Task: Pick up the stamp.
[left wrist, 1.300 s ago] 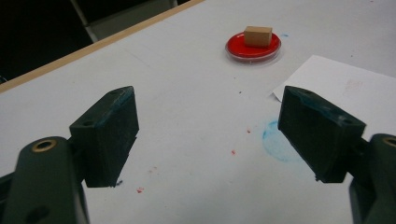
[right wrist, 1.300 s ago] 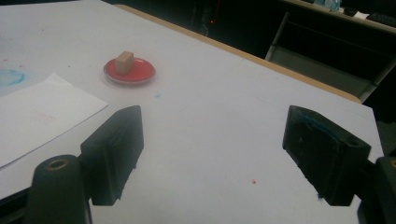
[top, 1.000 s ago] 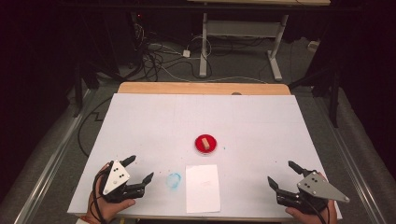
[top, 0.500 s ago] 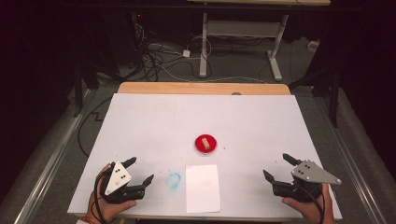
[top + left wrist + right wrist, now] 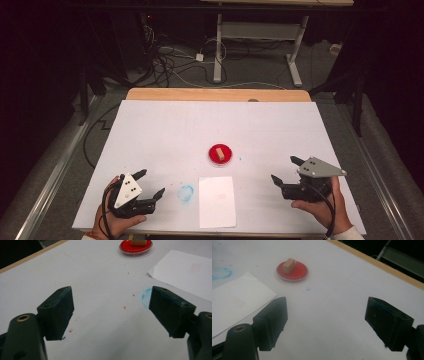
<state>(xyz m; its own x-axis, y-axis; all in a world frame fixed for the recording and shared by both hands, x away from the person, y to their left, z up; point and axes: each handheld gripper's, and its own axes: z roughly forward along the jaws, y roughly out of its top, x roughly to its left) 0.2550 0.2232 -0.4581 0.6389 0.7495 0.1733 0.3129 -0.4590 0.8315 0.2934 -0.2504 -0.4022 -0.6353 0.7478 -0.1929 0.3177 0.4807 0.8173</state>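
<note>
Grippers are hovering over the white table [image 5: 165, 130] with jaws spread wide, gripping nothing: left gripper [image 5: 149, 184], right gripper [image 5: 283, 169]. 1 small wooden block [image 5: 218, 153] is sitting in a red dish [image 5: 220, 155], beyond a paper sheet [image 5: 217, 201] and a blue smudge [image 5: 185, 193].

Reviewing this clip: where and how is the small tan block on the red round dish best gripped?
Probably by the two long flat side faces of the small tan block, coming down from above. It stands proud of the shallow red round dish, so open jaws can straddle it without touching the rim. The right gripper looks slightly nearer.
</note>
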